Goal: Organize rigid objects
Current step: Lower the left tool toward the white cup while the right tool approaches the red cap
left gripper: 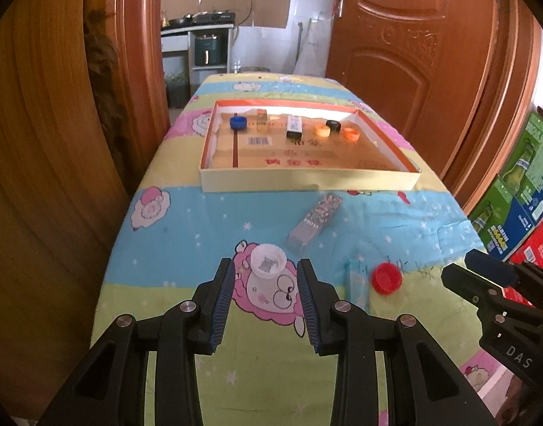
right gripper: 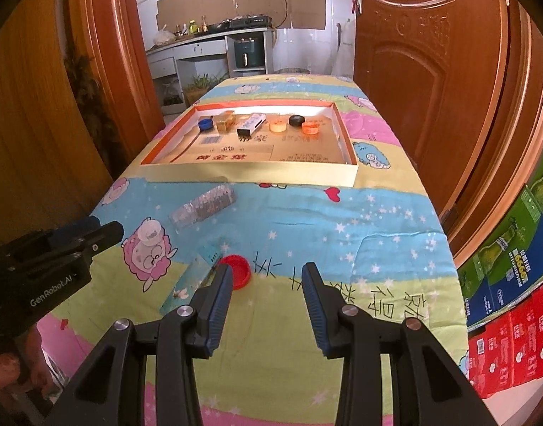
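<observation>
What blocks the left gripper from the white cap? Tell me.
Nothing visible. The left gripper is open with the white cap just beyond its fingertips, only bare cloth between them. The glitter box lies farther off to the right, and the red cap is well aside.

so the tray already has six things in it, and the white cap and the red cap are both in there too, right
Not quite. The tray does hold six things, but the white cap and the red cap are not in it. Both lie on the tablecloth in front of the tray, near the tools, as the left wrist view shows.
</observation>
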Demonstrator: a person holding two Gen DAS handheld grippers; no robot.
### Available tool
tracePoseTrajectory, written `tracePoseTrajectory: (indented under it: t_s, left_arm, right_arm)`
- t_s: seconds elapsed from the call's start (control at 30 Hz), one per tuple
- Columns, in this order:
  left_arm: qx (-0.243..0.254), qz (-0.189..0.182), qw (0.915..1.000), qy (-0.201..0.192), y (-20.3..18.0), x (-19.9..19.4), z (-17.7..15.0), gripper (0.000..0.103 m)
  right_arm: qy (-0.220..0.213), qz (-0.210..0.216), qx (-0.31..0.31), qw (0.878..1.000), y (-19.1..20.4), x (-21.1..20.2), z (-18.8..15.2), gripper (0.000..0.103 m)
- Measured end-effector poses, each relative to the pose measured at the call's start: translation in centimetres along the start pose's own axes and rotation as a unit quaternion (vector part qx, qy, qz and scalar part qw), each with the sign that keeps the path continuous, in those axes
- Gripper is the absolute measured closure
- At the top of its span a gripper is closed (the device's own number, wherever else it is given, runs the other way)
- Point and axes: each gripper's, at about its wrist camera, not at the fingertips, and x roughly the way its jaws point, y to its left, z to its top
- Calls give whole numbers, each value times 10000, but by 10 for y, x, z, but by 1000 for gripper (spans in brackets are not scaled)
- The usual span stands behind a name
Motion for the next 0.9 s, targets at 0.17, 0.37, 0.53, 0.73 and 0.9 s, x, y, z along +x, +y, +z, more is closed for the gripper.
tracePoseTrajectory:
  t_s: [0.17,0.37,0.53,0.73,0.9]
  left_arm:
    - [11,1,10000,57,-1,5,-3,66]
    - [18,-53,9999,143,0,13,-6,66]
    - [-3,-201,9995,237,2,22,-9,66]
    - [-47,-318,9986,427,5,37,-13,66]
    - [-42,-291,9984,488,6,50,-10,66]
  right_arm:
    - [54,38,-8,10000,2,3,-3,63]
    - [121,119,-63,9998,5,11,-6,63]
    - [270,230,-113,9993,7,23,-13,63]
    - [430,333,-176,9984,9,36,-19,63]
    - [517,346,-160,9979,8,44,-20,63]
